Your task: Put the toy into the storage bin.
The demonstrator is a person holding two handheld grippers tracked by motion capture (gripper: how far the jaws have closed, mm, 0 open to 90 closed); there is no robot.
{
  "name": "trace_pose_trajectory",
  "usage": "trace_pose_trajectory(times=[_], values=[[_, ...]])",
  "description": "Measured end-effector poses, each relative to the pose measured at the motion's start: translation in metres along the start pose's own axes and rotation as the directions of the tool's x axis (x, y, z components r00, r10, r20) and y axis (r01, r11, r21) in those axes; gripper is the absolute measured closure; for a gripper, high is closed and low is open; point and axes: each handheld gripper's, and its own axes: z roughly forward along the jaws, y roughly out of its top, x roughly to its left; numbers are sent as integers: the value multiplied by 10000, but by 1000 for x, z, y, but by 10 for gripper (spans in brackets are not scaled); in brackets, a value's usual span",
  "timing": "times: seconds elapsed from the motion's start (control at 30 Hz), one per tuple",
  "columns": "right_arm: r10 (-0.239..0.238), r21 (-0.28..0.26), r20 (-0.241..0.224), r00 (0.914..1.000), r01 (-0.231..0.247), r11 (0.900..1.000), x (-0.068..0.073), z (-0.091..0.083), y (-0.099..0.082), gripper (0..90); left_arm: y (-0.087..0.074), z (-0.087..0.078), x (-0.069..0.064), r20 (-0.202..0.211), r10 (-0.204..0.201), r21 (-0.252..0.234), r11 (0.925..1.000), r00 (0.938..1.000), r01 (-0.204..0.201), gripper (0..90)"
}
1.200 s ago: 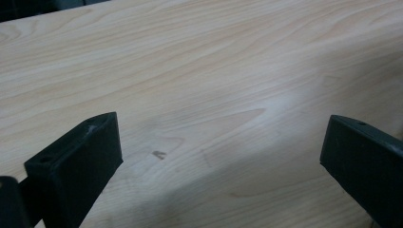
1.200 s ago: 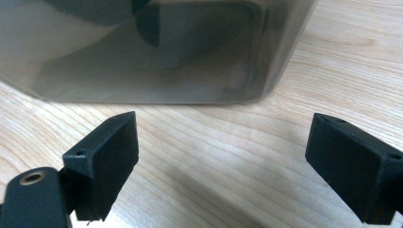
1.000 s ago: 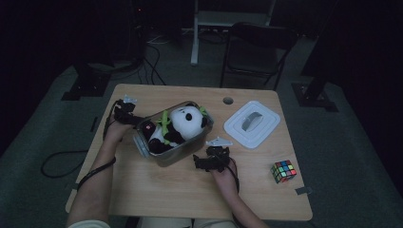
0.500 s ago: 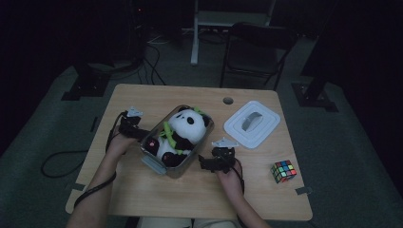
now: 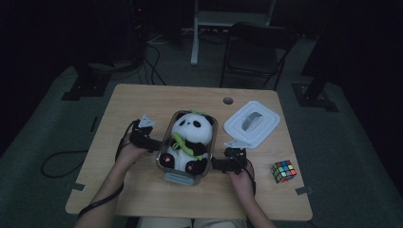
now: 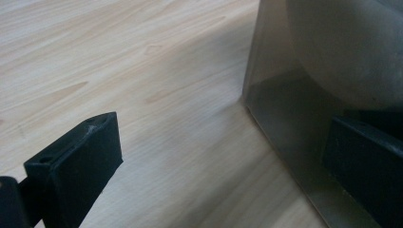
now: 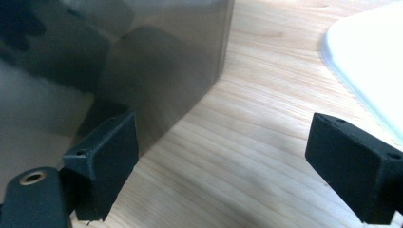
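Note:
A panda plush point(image 5: 190, 135) sits in a clear plastic box point(image 5: 182, 179) at the table's middle, head toward the far side. My left gripper point(image 5: 153, 144) is at the box's left side. It is open, and its jaws straddle the box wall point(image 6: 275, 71): one fingertip point(image 6: 76, 164) over bare wood, the other point(image 6: 366, 164) seen through the wall. My right gripper point(image 5: 217, 164) is open at the box's near right corner. One fingertip point(image 7: 104, 159) lies against the box wall point(image 7: 161, 61), the other point(image 7: 356, 166) over the table.
A white lid point(image 5: 252, 123) lies right of the box, and its edge point(image 7: 370, 61) is close to my right gripper. A colour cube point(image 5: 283, 171) sits near the right front edge. A cable hole point(image 5: 228, 100) is at the back. A chair point(image 5: 256, 52) stands beyond the table.
The box with the panda has turned from a slant to lengthwise and slid toward the person. Both grippers moved nearer with it, and the panda now sits more upright.

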Motion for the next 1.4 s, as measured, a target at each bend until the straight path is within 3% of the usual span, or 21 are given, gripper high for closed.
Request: trace_pose_trajectory(times=[0.27, 0.37, 0.43, 0.5, 0.57, 0.67, 0.77, 0.83, 0.87, 0.9, 0.93, 1.0, 1.07, 1.17, 1.27, 1.4], values=[[96, -198, 20, 10000, -95, 9998, -19, -18, 5, 106, 1, 3, -19, 335, 51, 203, 9998, 9994, -58, 8], [236, -498, -40, 9997, -238, 9985, -27, -27, 11, 106, 2, 2, -26, 454, 282, 341, 9990, 9986, -298, 8], [250, -850, 47, 9997, -245, 9961, -31, -36, 17, 106, 4, -1, -30, 624, 249, 185, 9995, 9977, -261, 8], [76, -948, 313, 9995, -46, 9955, -33, -44, 25, 141, 6, -3, -32, 633, 278, 108, 9995, 9976, -285, 8], [-282, -944, 1089, 9937, 385, 9948, -33, -51, 35, 141, 7, -5, -33, 582, 372, 82, 9993, 9976, -377, 8], [15, -1558, 856, 9963, 119, 9877, -35, -65, 52, 138, 9, -7, -32, 663, 314, 69, 9995, 9973, -319, 8], [18, -1877, 633, 9980, 102, 9822, -31, -72, 66, 138, 17, -13, -26, 598, 132, -66, 9999, 9981, -128, 8], [-9, -1775, 193, 9998, 43, 9841, -26, -71, 75, 130, 26, -21, -20, 328, -6, -291, 9996, 9995, 15, 8], [-9, -1775, 193, 9998, 43, 9841, -26, -71, 75, 130, 26, -21, -20, 328, -6, -291, 9996, 9995, 15, 9], [1, -1722, -38, 10000, -7, 9851, -23, -70, 78, 130, 37, -30, -16, 405, -134, -744, 9971, 9991, 164, 9], [29, -1708, -425, 9991, -101, 9852, -18, -67, 84, 130, 44, -34, -16, 320, -184, -876, 9959, 9993, 211, 9], [-26, -1770, -496, 9988, -62, 9842, -12, -63, 89, 129, 55, -39, -18, 400, -119, -1192, 9927, 9991, 166, 9], [-24, -1735, -555, 9985, -73, 9848, -10, -59, 92, 129, 64, -39, -22, 454, 59, -1214, 9926, 9989, -3, 9], [-73, -1589, -457, 9989, -1, 9873, -7, -49, 95, 129, 76, -32, -34, 557, 518, -1053, 9934, 9971, -457, 9], [-197, -1232, -451, 9988, 140, 9923, -6, -41, 96, 127, 81, -21, -40, 543, 700, -761, 9949, 9961, -658, 9], [-146, -1051, -421, 9990, 101, 9944, -7, -35, 95, 121, 82, -4, -47, 359, 1079, -55, 9942, 9935, -1078, 9]])
